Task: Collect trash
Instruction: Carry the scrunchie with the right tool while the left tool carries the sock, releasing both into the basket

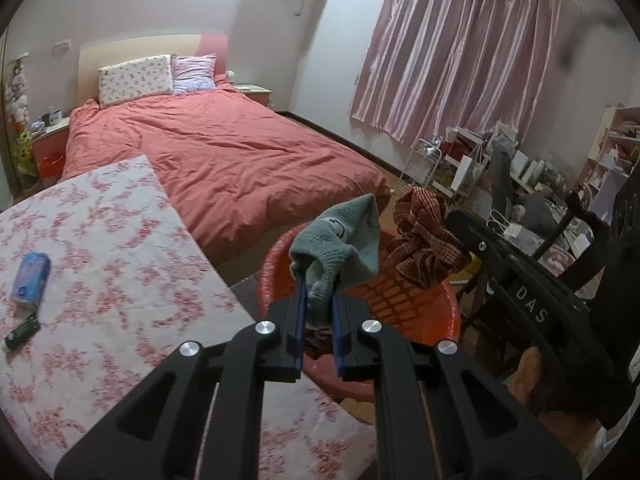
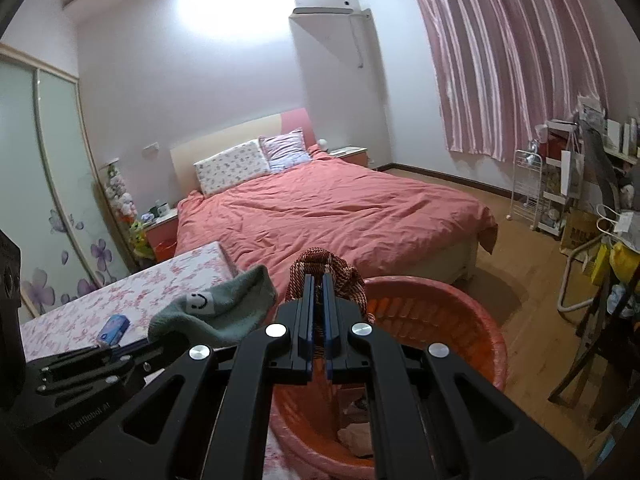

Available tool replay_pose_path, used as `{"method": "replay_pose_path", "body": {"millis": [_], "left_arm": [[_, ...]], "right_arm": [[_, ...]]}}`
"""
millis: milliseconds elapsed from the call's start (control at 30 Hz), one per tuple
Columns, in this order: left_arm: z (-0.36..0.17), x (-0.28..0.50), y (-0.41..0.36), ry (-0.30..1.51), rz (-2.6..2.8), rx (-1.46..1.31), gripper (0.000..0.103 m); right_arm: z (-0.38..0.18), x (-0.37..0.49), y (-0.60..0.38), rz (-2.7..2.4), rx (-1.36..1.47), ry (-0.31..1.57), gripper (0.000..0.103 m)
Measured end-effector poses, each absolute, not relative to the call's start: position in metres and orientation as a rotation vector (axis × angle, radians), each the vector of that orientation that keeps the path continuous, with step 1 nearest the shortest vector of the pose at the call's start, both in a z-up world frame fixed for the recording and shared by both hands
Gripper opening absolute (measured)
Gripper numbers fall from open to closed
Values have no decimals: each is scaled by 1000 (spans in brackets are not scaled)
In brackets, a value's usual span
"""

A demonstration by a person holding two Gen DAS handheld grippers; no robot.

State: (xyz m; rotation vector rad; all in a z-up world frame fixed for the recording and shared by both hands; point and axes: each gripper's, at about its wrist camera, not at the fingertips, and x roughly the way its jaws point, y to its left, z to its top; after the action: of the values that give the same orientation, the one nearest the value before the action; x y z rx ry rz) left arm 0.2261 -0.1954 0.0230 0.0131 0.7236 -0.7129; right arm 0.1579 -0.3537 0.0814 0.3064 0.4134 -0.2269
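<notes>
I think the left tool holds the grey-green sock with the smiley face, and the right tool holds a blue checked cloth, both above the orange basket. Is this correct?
Not quite: the cloth in the right tool is red-brown checked, not blue, as the right wrist view shows. The left tool does hold the grey-green sock, both above the orange basket.

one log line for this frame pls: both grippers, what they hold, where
left hand-held gripper: shut on grey-green sock | right hand-held gripper: shut on red-brown checked cloth | both over red basket | phase: carrying
</notes>
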Motion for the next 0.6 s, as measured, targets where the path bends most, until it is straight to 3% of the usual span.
{"method": "replay_pose_path", "body": {"millis": [300, 333, 400, 433, 467, 533, 600], "left_arm": [[7, 228, -232, 758, -740, 46, 13], [4, 229, -236, 765, -740, 50, 15], [-2, 231, -240, 779, -723, 52, 33], [-4, 232, -240, 783, -716, 53, 46], [-8, 233, -240, 787, -705, 54, 51], [-13, 236, -237, 799, -687, 64, 53], [-17, 239, -231, 809, -665, 71, 57]], "right_arm": [[71, 157, -378, -265, 352, 409, 4], [69, 158, -381, -265, 358, 409, 4], [65, 160, -387, -256, 376, 417, 5], [63, 161, -389, -256, 381, 421, 13], [62, 159, -390, -256, 384, 423, 25], [58, 157, -394, -258, 396, 426, 40], [55, 155, -394, -262, 402, 435, 47]]}}
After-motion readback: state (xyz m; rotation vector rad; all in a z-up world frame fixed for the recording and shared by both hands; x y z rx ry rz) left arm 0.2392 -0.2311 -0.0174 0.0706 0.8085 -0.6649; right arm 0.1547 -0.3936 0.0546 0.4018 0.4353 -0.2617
